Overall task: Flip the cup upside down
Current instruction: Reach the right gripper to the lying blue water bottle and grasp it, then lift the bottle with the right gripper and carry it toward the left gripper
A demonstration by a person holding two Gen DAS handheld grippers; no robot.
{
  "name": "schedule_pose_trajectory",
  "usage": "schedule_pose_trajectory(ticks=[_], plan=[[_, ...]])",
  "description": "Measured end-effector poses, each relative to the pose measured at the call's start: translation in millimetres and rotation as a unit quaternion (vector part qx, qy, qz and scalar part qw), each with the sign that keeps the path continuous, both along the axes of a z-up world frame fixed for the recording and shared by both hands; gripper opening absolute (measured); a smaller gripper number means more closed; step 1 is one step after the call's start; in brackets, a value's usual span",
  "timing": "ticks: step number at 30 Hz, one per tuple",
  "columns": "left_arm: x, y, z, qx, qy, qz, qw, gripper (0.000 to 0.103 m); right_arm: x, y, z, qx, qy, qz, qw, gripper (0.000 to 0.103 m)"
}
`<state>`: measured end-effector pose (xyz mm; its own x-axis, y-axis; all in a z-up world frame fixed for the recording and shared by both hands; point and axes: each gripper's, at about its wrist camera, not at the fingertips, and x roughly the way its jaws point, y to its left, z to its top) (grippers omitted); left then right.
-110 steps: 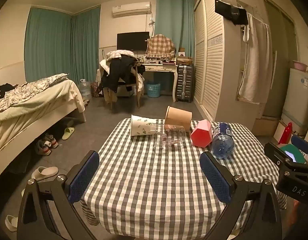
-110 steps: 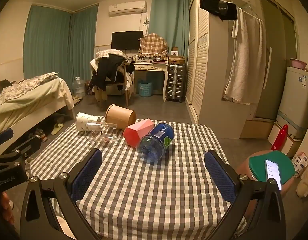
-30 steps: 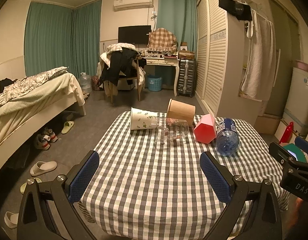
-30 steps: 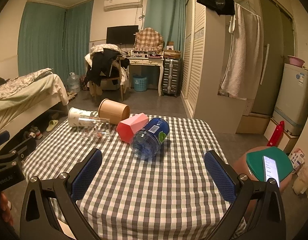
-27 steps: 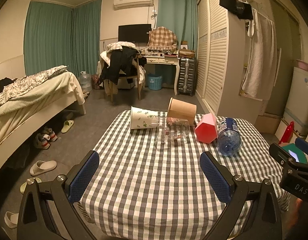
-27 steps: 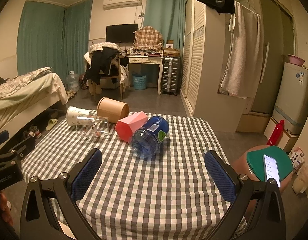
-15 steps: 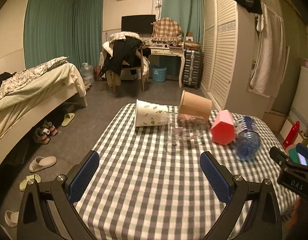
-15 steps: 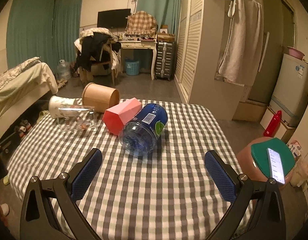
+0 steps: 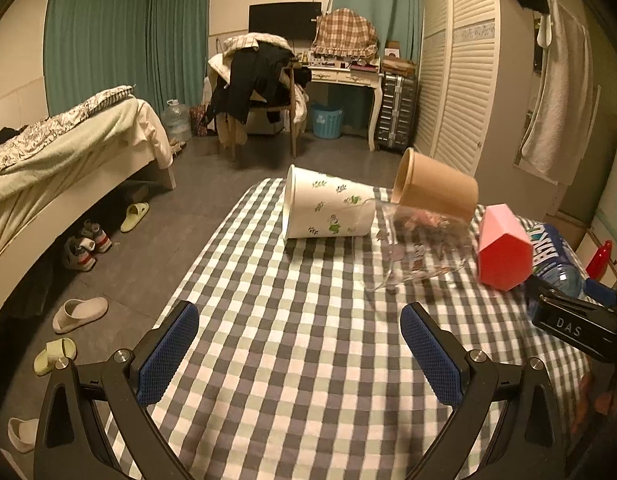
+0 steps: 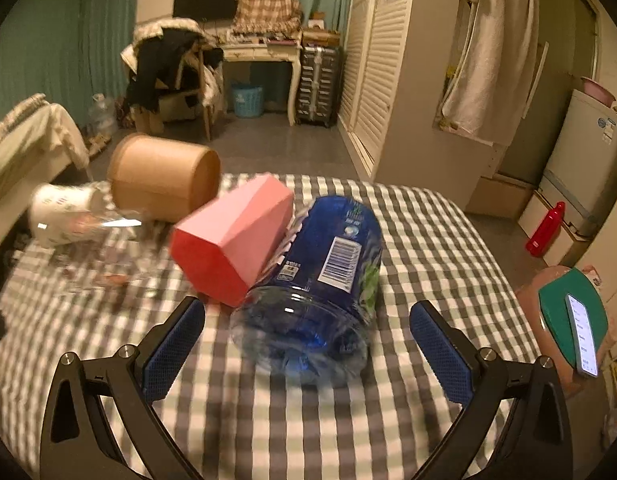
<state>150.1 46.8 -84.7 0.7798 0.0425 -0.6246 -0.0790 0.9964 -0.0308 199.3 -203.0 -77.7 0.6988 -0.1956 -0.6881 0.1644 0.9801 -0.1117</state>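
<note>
Several cups lie on their sides on the checked tablecloth [image 9: 288, 320]. They are a white leaf-print paper cup [image 9: 328, 212], a brown paper cup [image 9: 436, 192], a clear cup [image 9: 420, 248], a pink hexagonal cup [image 9: 504, 256] and a blue cut-off bottle cup [image 10: 320, 280]. My left gripper [image 9: 300, 344] is open above the cloth, short of the clear cup and the white cup. My right gripper [image 10: 306, 348] is open too. The blue cup's clear end reaches nearly between its fingers, with the pink cup [image 10: 232, 236] leaning against the blue cup's left side.
The table's left edge drops to a floor with shoes [image 9: 80, 312] beside a bed [image 9: 68, 152]. To the right stands a stool with a green top and a phone [image 10: 572, 320], plus a red bottle [image 10: 544, 228]. A wardrobe [image 9: 456, 80] rises behind the table.
Both grippers have moved forward and lower toward the cups, which now look much larger. The blue cup now sits just ahead of the right fingers. No cup has moved.
</note>
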Motion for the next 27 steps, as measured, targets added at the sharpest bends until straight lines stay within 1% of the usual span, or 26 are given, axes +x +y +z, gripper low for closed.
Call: schedule_pose_trajectory(ticks=[2, 3, 4, 5, 6, 7, 11, 15, 19, 22, 27], plan=[[3, 1, -2, 0.001, 0.003, 0.001, 1.0000, 0.103, 5, -3, -6, 0.004, 0.011, -0.007, 1.000, 0.103], [4, 0, -2, 0.001, 0.004, 0.000, 1.0000, 0.103, 7, -5, -8, 0.009, 0.013, -0.008, 1.000, 0.101], [4, 0, -2, 0.001, 0.005, 0.000, 1.0000, 0.103, 6, -8, -7, 0.014, 0.014, -0.008, 1.000, 0.093], [3, -1, -1, 0.001, 0.004, -0.001, 1.0000, 0.103, 6, -10, -6, 0.017, 0.013, -0.006, 1.000, 0.088], [2, -3, 1, 0.001, 0.002, -0.003, 1.0000, 0.103, 5, -12, -5, 0.020, 0.013, -0.005, 1.000, 0.080], [0, -5, 2, 0.001, -0.001, -0.005, 1.0000, 0.103, 4, -14, -4, 0.021, 0.014, -0.003, 1.000, 0.077], [-12, -15, 16, 0.008, -0.015, -0.015, 0.9997, 0.103, -10, -20, 3, 0.024, 0.011, 0.003, 1.000, 0.077], [-29, -20, 30, 0.004, -0.030, -0.020, 0.9993, 0.103, -36, -21, 16, 0.024, -0.003, 0.013, 1.000, 0.077], [-52, -23, 43, -0.002, -0.045, -0.025, 0.9987, 0.103, -69, -10, 30, 0.020, -0.014, 0.039, 0.999, 0.076], [-71, -24, 48, -0.006, -0.052, -0.026, 0.9983, 0.103, -94, -1, 34, 0.025, -0.018, 0.065, 0.997, 0.076], [-101, -16, 49, 0.001, -0.060, -0.018, 0.9980, 0.103, -129, 26, 31, 0.032, -0.020, 0.112, 0.993, 0.076]])
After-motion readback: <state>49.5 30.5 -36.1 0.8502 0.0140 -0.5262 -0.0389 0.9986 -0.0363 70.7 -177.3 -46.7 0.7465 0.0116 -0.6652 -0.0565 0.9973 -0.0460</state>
